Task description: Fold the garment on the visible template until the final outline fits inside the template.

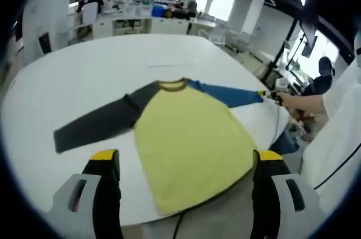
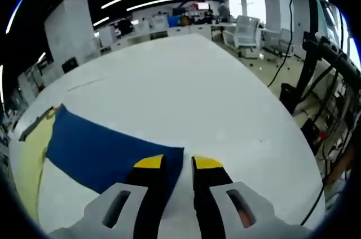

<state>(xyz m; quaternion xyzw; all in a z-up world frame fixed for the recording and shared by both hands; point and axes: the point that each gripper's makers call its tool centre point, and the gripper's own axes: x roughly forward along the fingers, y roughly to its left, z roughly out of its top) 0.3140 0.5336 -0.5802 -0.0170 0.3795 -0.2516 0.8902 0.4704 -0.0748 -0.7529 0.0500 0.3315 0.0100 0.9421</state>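
Yellow-bodied raglan shirt [image 1: 189, 143] lies flat on the white bench [image 1: 84, 75], no readable writing; left gripper [image 1: 186, 157] spread apart, right gripper [image 2: 178, 163] nearly together at its blue sleeve [image 2: 107, 151] cuff, grip uncertain.

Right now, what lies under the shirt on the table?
The shirt lies flat on the white table, bare white around it. Whatever template sits beneath is covered by the fabric. The right gripper is nearly shut at the cuff of the blue sleeve.

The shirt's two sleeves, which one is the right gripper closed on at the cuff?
The blue sleeve: the right gripper pinches its cuff end. The dark grey sleeve lies free on the white table, away from the open left gripper.
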